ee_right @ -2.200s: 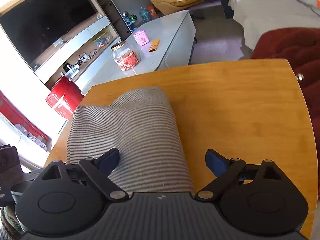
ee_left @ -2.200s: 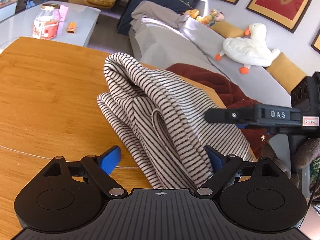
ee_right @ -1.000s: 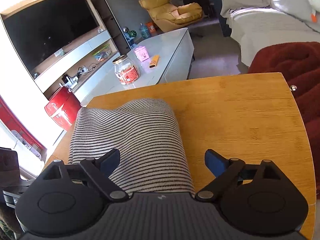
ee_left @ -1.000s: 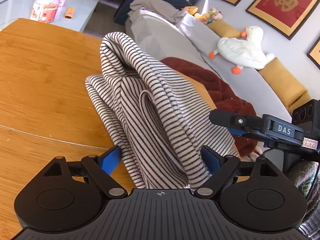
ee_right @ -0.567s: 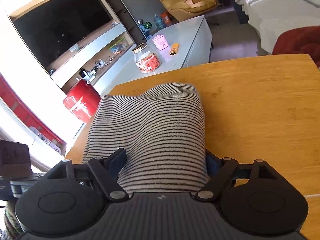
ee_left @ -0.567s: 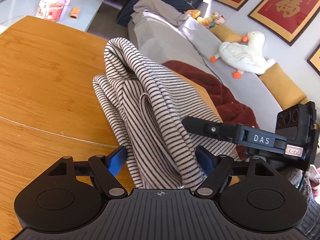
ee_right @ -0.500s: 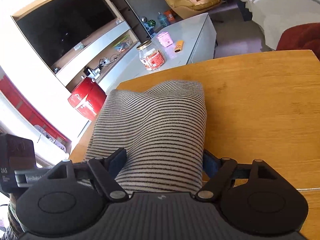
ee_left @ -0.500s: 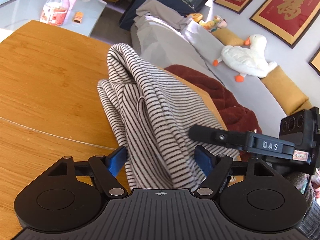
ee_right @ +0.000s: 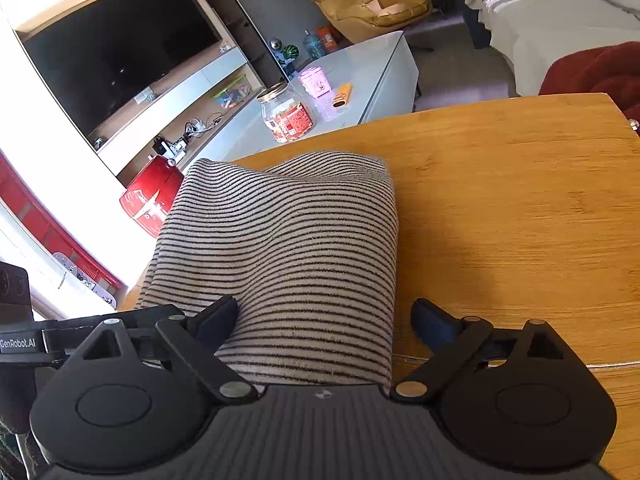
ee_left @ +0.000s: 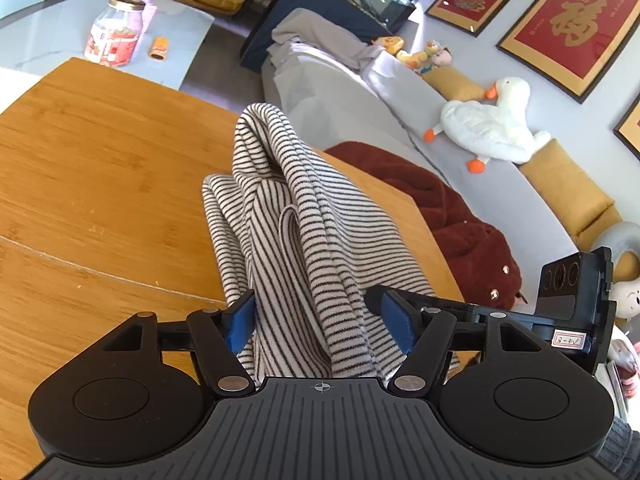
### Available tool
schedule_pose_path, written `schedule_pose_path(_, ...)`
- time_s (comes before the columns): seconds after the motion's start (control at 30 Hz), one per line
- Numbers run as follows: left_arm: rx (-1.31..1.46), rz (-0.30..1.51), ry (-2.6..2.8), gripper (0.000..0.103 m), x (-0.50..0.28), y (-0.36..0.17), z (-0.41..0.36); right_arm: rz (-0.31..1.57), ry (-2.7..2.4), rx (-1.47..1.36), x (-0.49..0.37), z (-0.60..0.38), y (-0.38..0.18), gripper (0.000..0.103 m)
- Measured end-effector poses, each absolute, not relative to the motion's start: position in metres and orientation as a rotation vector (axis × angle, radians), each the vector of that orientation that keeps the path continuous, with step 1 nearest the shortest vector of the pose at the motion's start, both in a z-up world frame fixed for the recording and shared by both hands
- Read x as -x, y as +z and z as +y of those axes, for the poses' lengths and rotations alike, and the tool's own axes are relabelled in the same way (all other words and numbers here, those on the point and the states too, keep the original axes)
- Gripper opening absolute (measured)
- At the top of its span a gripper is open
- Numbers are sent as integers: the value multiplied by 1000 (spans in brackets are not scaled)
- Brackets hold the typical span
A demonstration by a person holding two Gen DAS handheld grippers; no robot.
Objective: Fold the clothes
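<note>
Striped garment [ee_left: 304, 240] lay bunched on wooden table [ee_left: 100, 168]. Left gripper [ee_left: 316, 320] had just been closing, pads squeezing its near folds vs. straddling them loosely a sec earlier, so probably gathering for next fold. Right gripper [ee_right: 324, 322] had just reopened, released, cloth between. Right view alone showed smooth top; left view, messy layered edges.

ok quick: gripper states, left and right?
Left gripper: just been closing, pads pressing the striped garment.
Right gripper: just reopened, open, striped garment between its jaws, unclamped.
</note>
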State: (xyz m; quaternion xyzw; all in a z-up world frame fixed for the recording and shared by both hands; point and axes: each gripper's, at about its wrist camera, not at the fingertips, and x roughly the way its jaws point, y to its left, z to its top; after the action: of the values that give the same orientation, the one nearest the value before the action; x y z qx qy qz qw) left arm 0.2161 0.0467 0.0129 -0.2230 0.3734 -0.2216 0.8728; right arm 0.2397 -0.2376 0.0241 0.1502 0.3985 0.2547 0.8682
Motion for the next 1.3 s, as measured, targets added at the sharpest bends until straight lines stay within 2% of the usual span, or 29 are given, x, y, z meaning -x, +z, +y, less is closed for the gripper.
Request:
schedule_pose_path(0.27, 534, 692, -606, 69, -199, 29, 50, 827, 521, -293, -238, -238, 25, 98)
schedule_pose_path(0.4, 460, 739, -576, 70, -191, 20, 46, 822, 515, -280, -237, -238, 25, 99)
schedule_pose_path(0.47, 420, 767, -522, 65, -191, 11, 46, 820, 512, -274, -236, -238, 25, 99)
schedule_pose_path(0.5, 401, 780, -495, 65, -192, 7, 46, 820, 510, -268, -236, -236, 25, 99)
schedule_pose_path(0.53, 383, 792, -469, 70, -192, 2, 46, 816, 510, -256, -235, -235, 27, 99)
schedule_pose_path(0.8, 377, 768, -450, 71, -194, 23, 49, 779, 518, -197, -234, -241, 44, 99)
schedule_pose_path(0.83, 391, 761, -456, 75, -196, 27, 50, 761, 512, -192, -234, -242, 48, 98)
schedule_pose_path(0.87, 407, 754, -462, 81, -198, 31, 50, 734, 505, -186, -234, -243, 53, 97)
schedule_pose_path(0.9, 417, 746, -468, 82, -201, 35, 50, 681, 493, -172, -235, -244, 63, 91)
schedule_pose_path(0.93, 406, 739, -467, 82, -205, 38, 47, 631, 493, -145, -238, -244, 75, 77)
schedule_pose_path(1.0, 372, 726, -463, 80, -212, 44, 42, 567, 507, -108, -250, -238, 97, 65)
schedule_pose_path(1.03, 353, 733, -457, 77, -217, 43, 37, 556, 528, -108, -259, -233, 106, 63)
schedule_pose_path(1.17, 261, 780, -411, 70, -232, 32, 20, 697, 593, -33, -294, -195, 92, 63)
schedule_pose_path(1.23, 198, 793, -368, 77, -233, 24, 16, 766, 582, 46, -307, -178, 68, 63)
schedule_pose_path(1.3, 241, 817, -364, 78, -234, 17, 23, 766, 574, 70, -307, -174, 53, 65)
